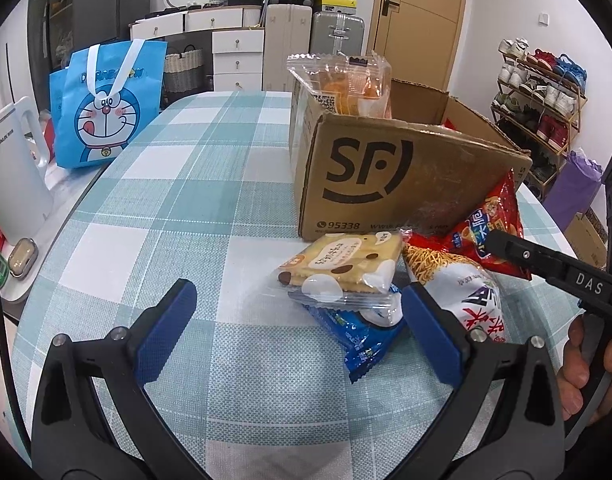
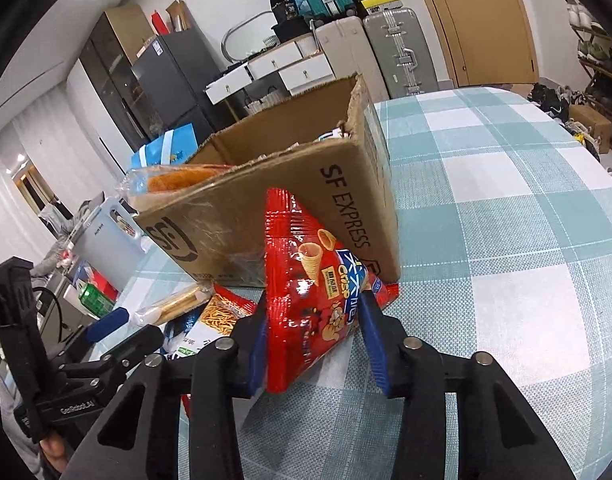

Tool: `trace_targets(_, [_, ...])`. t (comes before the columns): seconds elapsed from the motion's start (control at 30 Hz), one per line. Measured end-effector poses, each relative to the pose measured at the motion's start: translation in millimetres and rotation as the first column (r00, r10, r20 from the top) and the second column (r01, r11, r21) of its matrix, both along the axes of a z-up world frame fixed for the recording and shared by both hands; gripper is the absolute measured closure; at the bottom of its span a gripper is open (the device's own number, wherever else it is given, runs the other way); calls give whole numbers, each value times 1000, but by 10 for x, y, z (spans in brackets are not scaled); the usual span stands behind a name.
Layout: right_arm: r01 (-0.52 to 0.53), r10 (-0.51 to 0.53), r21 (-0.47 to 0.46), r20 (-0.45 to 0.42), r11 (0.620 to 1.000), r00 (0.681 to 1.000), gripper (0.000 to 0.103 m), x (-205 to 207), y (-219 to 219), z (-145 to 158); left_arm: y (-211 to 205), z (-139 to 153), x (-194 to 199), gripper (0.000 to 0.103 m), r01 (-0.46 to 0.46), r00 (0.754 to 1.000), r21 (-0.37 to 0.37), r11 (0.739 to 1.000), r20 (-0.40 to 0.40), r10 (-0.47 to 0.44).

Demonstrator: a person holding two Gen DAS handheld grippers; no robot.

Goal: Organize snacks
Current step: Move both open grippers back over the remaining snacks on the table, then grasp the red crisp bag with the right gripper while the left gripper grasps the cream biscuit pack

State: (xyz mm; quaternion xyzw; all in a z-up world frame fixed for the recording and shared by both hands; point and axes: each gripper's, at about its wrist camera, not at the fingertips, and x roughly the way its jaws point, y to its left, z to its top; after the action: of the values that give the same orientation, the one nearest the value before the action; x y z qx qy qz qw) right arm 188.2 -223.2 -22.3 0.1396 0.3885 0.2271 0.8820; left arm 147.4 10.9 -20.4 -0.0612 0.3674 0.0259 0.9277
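The right gripper (image 2: 311, 334) has its jaws clamped on the red crisp bag (image 2: 306, 280) beside the cardboard box (image 2: 234, 216); the left gripper (image 1: 296, 320) hovers over the table (image 1: 146, 208), jaws apart.

Home: shoe rack (image 1: 539, 92), suitcases (image 1: 337, 36), fridge (image 2: 174, 80).

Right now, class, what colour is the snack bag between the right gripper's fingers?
Red, with cone snacks printed on it: the snack bag shows best in the right wrist view.
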Motion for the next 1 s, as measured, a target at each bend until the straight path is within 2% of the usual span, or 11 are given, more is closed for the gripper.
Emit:
trace_targets(0.1, [-7,6,35,16,999,1000,69,-39,-38,23,23,-4,3,1,-6,1000,-7,1000,-1,6])
trace_targets(0.33, [-26,19,95,72,995,997,71,-148,-101,109,62,-35,5,1,5,1000,-43,999,-7,-5])
trace_targets(0.53, [-65,53,139,92,988,994,72,-202,-108,145,64,-46,25,1,9,1000,-44,999,-10,-9])
trace_targets(0.77, [-100,93,135,57,986,994,72,-165,-33,106,28,-29,27,1,34,999,-48,998,1,-34])
trace_targets(0.9, [-108,103,135,44,985,994,72,-144,-12,83,53,-24,63,1,53,999,-90,995,13,-52])
trace_targets(1.0, [-108,104,135,39,985,994,72,-139,-7,76,108,-56,134,5,59,998,-144,988,2,-60])
